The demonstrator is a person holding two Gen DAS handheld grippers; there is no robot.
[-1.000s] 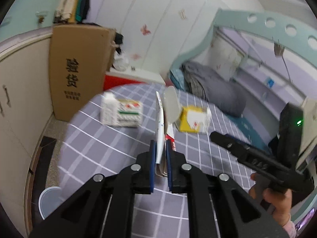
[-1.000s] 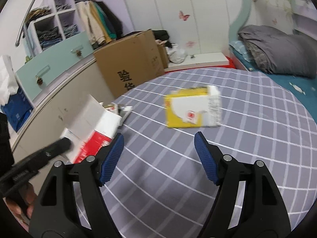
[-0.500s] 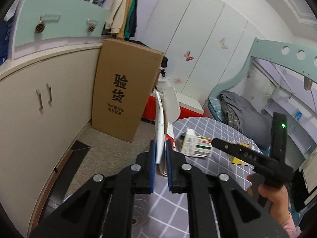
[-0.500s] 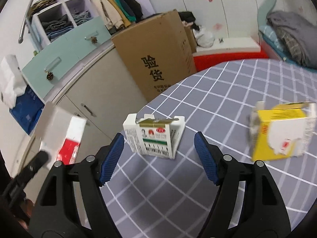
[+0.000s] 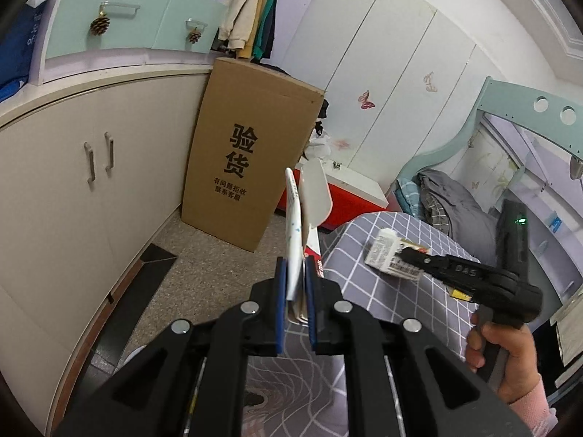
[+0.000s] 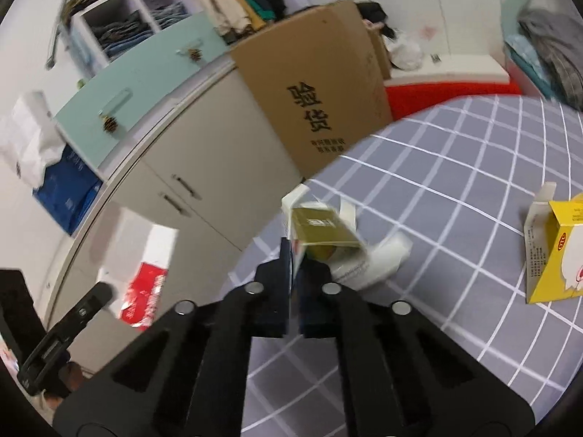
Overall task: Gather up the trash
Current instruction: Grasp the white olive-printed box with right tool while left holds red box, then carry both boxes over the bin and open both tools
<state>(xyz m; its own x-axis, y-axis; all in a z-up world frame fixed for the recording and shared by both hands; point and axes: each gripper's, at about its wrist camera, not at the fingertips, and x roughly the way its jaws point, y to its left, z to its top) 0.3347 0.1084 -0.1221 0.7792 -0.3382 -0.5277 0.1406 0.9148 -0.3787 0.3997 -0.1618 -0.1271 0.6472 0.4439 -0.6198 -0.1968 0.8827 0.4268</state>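
My left gripper [image 5: 295,295] is shut on a flattened white and red carton [image 5: 300,215], held upright past the table's left edge, above the floor. The carton shows blurred in the right wrist view [image 6: 144,291]. My right gripper [image 6: 295,284] is shut on a white carton with a gold top [image 6: 324,236] at the left edge of the round table [image 6: 455,189]. In the left wrist view the right gripper [image 5: 408,255] meets that white carton [image 5: 390,255]. A yellow carton [image 6: 557,251] lies on the table to the right.
A tall cardboard box [image 5: 251,167] leans on cream cabinets [image 5: 91,189] to the left. A red and white platform [image 5: 349,196] and a bed with grey bedding [image 5: 452,196] stand behind the table. Something pale and round [image 5: 131,357] shows on the floor below my left gripper.
My right gripper moved in and shut on the white carton with the gold top. My left gripper kept its carton and swung a little further left, off the table.
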